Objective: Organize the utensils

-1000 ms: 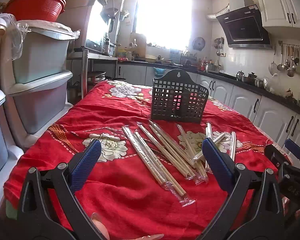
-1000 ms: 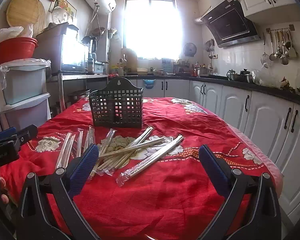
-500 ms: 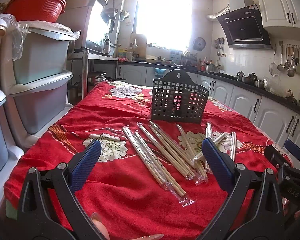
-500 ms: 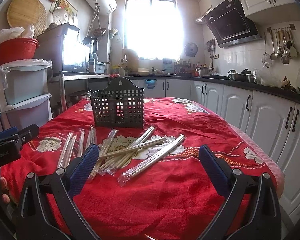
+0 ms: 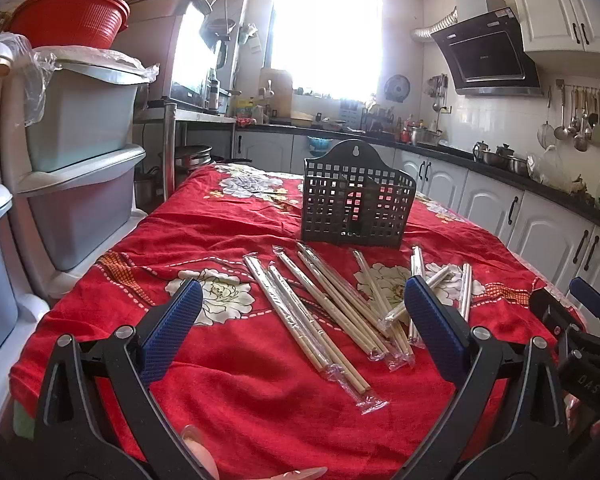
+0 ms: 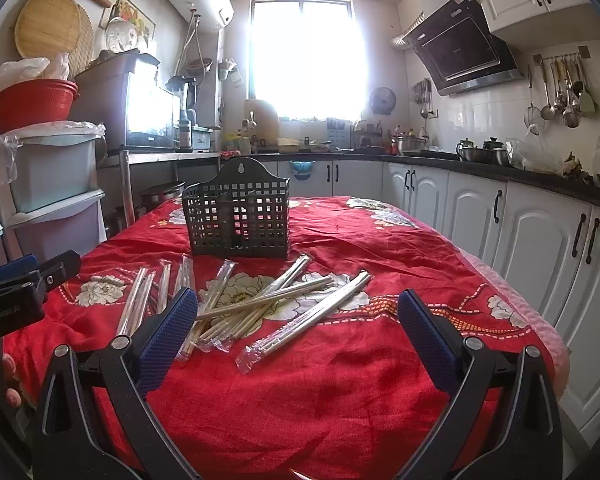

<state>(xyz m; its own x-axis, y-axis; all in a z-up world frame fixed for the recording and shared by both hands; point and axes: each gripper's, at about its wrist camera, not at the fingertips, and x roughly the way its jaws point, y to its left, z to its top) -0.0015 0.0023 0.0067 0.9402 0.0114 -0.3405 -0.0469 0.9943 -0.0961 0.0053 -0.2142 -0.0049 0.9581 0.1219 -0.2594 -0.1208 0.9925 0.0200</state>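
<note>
Red bucket tops stacked drawers; ladles hang.

Open cloth up front — clutter mid-desk
Wrapped chopsticks sprawl between the near bare desk and the upright basket — storage bins wall the left side.

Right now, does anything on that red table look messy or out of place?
Yes. The wrapped chopsticks lie scattered and crisscrossed on the red tablecloth, several overlapping at odd angles, while the black holder basket behind them appears empty. Nothing looks spilled or broken.
</note>
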